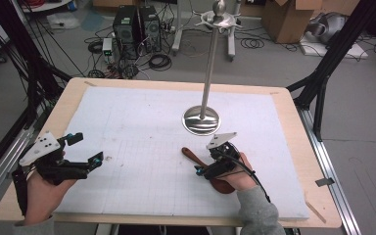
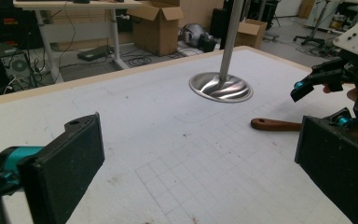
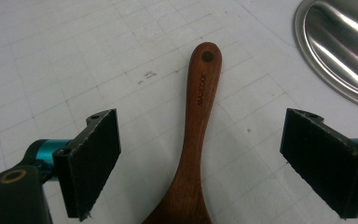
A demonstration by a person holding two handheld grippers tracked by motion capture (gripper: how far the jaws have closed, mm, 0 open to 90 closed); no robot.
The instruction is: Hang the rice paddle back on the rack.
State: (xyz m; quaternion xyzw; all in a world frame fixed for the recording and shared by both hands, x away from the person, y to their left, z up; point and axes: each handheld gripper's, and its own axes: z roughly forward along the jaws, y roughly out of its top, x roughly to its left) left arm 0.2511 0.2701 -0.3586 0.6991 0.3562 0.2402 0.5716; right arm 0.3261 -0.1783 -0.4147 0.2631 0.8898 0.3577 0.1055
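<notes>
The right gripper (image 1: 210,164) hangs low over the white mat (image 1: 142,127), tilted forward and down, with the person's right hand (image 1: 237,176) wrapped round it from behind and the grey sleeve (image 1: 259,213) coming in from five o'clock. Its jaws stand wide apart and hold nothing; in the right gripper view the wooden spoon (image 3: 193,140) lies flat between them, clear of both pads, its handle running toward twelve o'clock to a rounded end with a small dark hole. That view also shows lettering stamped along the handle, and the edge of the steel stand's round base (image 3: 340,46) at two o'clock. In the high view the spoon (image 1: 193,155) sits just below the middle of the mat, its handle pointing to ten o'clock and its bowl largely hidden under the hand. The stand (image 1: 208,73) rises at twelve o'clock from the spoon, with its base (image 1: 201,121) near the handle but apart from it. The left gripper (image 1: 85,149) is well away at nine o'clock, held level above the mat's edge by the left hand (image 1: 44,188), jaws likewise wide open and empty. The left gripper view looks across the mat: the spoon handle (image 2: 275,124) lies at three o'clock, the right gripper (image 2: 321,100) hovers over it, and cardboard boxes (image 2: 161,25) stand on the floor beyond the table.
</notes>
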